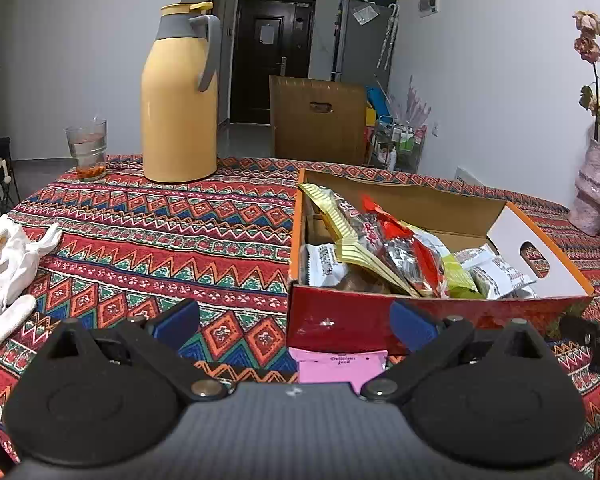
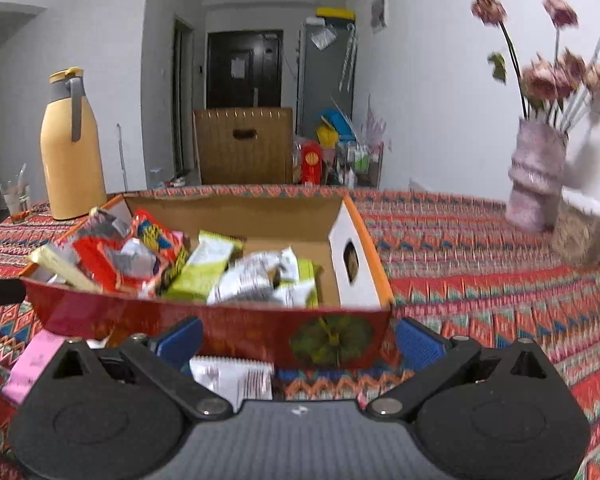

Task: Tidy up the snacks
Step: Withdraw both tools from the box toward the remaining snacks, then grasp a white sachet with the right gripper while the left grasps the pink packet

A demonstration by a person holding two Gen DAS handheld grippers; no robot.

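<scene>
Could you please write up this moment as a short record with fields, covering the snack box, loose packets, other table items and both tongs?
Surface: table under red patterned woven cloth
Container: open red-and-orange cardboard box, filled with mixed snack packets
Loose packets: pink flat packet and white printed packet, both in front of the box
Other items: yellow thermos jug, clear drinking glass, white cloth gloves, pink vase of dried flowers
Left tongs: open, empty
Right tongs: open, empty

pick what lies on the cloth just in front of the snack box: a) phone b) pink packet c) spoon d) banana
B: a pink packet lies flat on the cloth against the near wall of the box, between the open left gripper fingers; the right wrist view shows it too.
</scene>
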